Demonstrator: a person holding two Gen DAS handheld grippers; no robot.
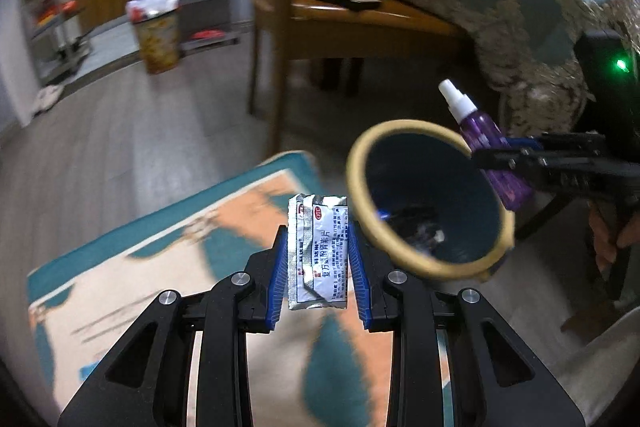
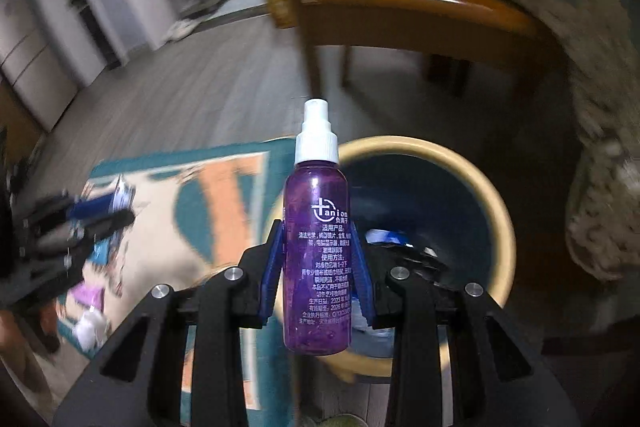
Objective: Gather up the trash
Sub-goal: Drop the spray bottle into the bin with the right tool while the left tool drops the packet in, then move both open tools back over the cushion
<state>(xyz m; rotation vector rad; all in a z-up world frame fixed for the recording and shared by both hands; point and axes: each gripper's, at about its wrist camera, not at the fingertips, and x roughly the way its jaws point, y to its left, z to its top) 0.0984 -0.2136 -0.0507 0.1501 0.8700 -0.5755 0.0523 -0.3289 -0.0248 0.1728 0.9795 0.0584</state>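
Note:
My left gripper [image 1: 318, 255] is shut on a silver foil medicine sachet [image 1: 318, 253], held upright over the patterned rug [image 1: 160, 267]. My right gripper [image 2: 318, 259] is shut on a purple spray bottle [image 2: 316, 227] with a white nozzle, standing upright between the blue pads. A dark blue trash bin [image 1: 428, 199] with a tan rim stands just right of the sachet and holds some scraps. In the left wrist view the right gripper [image 1: 492, 157] hangs over the bin's far rim with the bottle [image 1: 480, 135]. In the right wrist view the bin [image 2: 440, 211] lies right behind the bottle, and the left gripper [image 2: 100, 215] shows blurred at the left.
A wooden table [image 1: 360, 19] stands behind the bin, its legs [image 1: 276, 67] close by. A draped patterned cloth [image 1: 520, 39] hangs at the right. Small litter [image 2: 88, 311] lies on the rug [image 2: 224, 195]. A second lined bin [image 1: 156, 35] and shelving stand far back on the grey floor.

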